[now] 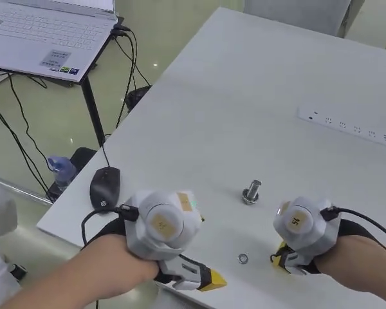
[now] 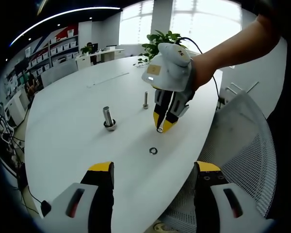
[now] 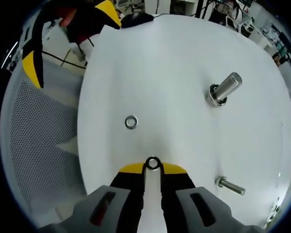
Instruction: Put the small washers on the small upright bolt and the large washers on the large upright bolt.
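My right gripper (image 3: 153, 166) is shut on a small washer (image 3: 153, 162), held just above the white table (image 3: 174, 58). The left gripper view shows that right gripper (image 2: 161, 127) from the front, the washer (image 2: 159, 129) at its yellow tips. A second small washer (image 3: 131, 122) (image 2: 153, 151) (image 1: 243, 259) lies loose on the table between the grippers. The large upright bolt (image 3: 224, 89) (image 2: 107, 118) (image 1: 251, 191) has a washer around its base. The small upright bolt (image 3: 229, 186) (image 2: 145, 99) stands close to the right gripper. My left gripper (image 2: 154, 167) (image 1: 212, 281) is open at the near table edge with nothing between its jaws.
A power strip (image 1: 347, 125) lies at the far right of the table. A black mouse (image 1: 105, 187) sits at the table's left corner, and a laptop (image 1: 45, 32) stands on a stand beyond it. A mesh chair (image 2: 247, 160) is beside the near edge.
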The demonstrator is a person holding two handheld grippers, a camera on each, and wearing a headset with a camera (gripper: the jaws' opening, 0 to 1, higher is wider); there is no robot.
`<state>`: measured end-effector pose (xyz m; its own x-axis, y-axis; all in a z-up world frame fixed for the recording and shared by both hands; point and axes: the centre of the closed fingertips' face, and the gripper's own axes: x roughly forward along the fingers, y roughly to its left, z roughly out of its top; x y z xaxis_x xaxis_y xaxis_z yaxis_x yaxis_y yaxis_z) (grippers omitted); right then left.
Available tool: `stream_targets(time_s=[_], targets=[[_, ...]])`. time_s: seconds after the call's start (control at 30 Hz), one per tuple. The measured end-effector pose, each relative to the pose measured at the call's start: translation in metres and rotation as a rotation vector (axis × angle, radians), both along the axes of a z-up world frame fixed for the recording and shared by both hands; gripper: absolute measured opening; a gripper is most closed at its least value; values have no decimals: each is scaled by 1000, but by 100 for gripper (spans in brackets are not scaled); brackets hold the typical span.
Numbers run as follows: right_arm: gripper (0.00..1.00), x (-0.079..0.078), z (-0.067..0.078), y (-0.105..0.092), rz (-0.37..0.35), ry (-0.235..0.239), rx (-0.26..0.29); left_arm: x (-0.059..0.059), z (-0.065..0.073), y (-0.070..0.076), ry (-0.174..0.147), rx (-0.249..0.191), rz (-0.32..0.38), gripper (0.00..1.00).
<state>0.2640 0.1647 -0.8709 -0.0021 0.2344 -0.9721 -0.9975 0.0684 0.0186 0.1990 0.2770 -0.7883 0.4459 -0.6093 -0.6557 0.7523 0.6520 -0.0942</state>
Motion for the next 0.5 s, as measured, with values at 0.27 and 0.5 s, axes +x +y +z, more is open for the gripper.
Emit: stream_targets(time_s=[0.27, 0.5], targets=[[12, 24, 20, -32, -62, -27, -11, 0, -2, -2, 4, 3, -5, 67], [12, 46, 38, -63, -121, -43, -13, 7, 0, -5, -24, -4, 3, 72]])
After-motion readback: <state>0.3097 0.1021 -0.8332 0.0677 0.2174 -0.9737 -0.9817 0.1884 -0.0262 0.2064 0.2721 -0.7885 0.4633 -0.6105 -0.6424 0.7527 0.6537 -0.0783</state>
